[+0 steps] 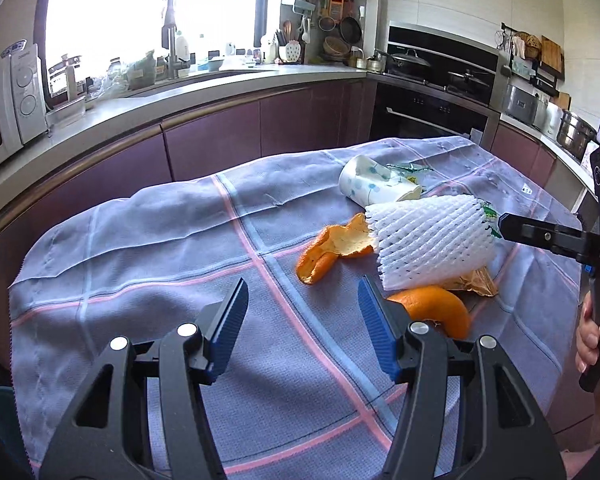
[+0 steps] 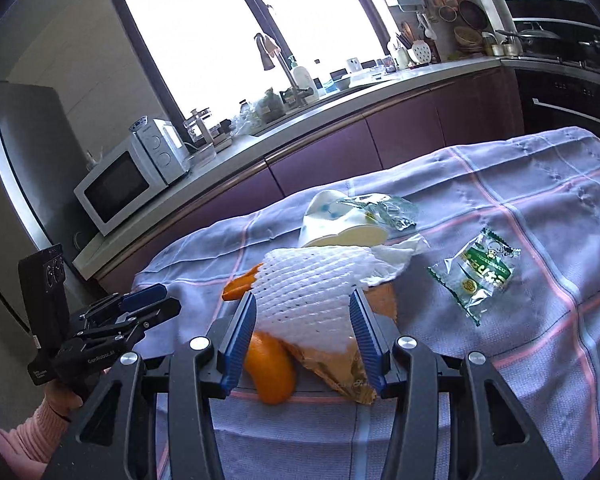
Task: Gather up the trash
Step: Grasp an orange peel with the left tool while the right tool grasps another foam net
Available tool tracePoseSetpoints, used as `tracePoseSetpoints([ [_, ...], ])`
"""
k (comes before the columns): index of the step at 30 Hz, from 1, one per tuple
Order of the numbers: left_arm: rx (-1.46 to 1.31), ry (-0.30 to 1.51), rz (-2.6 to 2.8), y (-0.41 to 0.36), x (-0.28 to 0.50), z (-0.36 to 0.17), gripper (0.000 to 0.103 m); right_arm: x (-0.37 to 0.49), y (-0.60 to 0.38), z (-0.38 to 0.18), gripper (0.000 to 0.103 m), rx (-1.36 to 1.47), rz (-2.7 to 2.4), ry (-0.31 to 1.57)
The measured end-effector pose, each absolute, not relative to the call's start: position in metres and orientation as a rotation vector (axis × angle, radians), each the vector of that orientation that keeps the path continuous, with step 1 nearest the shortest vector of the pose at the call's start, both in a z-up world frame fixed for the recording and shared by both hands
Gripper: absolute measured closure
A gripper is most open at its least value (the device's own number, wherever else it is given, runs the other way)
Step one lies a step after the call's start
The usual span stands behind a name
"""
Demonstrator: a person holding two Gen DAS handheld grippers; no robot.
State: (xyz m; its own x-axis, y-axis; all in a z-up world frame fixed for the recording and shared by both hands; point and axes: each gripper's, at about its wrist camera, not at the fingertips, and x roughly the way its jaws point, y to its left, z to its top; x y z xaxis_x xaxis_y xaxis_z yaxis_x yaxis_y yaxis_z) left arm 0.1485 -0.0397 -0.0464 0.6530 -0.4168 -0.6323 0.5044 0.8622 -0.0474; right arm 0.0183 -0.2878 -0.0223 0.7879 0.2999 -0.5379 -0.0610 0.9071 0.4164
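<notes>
A pile of trash sits on the checked lilac cloth (image 1: 148, 248) that covers the table. The only container among it is a paper cup (image 1: 374, 186) with blue dots, tipped on its side at about twelve o'clock of the heap, its mouth turned toward the pile; from the right wrist view the mouth (image 2: 350, 238) looks pale and bare inside, though its lower part is hidden behind the white foam fruit net (image 2: 308, 296). A crumpled clear wrapper (image 2: 388, 210) lies touching the cup at its one o'clock. The foam net lies across the middle of the pile and covers much of what is under it: a curl of orange peel (image 1: 336, 250) pokes out at its nine o'clock in the left wrist view, a second, thicker piece of peel (image 1: 440, 310) shows at six o'clock, and a brown crinkled wrapper (image 1: 478, 282) is only partly seen beneath the net's lower edge. A white tissue (image 2: 396, 256) is tucked between net and cup. Apart from the heap, at three o'clock, lies a green and clear snack packet (image 2: 476, 274). The left gripper (image 1: 302, 300) hangs over bare cloth at seven o'clock of the pile, its blue pads spread apart with nothing in them. The right gripper (image 2: 303, 312) has its pads either side of the net's near end; they stand apart and I cannot tell for sure whether they touch it. A hand (image 1: 592, 334) and a pink sleeve (image 2: 40, 428) are cut off at the edges of the views.
</notes>
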Motion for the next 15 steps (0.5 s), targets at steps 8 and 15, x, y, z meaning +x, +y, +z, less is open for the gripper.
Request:
tracePoseSetpoints([
  [8,0.185,0.758,-0.537,-0.065,0.180,-0.063,0.048,0.027,-0.290,-0.033,0.057,0.426,0.217,0.651],
  [15,0.225,0.809,-0.549,-0.079,0.197,-0.072,0.056,0.031,-0.286,-0.035,0.066,0.428,0.235,0.655],
])
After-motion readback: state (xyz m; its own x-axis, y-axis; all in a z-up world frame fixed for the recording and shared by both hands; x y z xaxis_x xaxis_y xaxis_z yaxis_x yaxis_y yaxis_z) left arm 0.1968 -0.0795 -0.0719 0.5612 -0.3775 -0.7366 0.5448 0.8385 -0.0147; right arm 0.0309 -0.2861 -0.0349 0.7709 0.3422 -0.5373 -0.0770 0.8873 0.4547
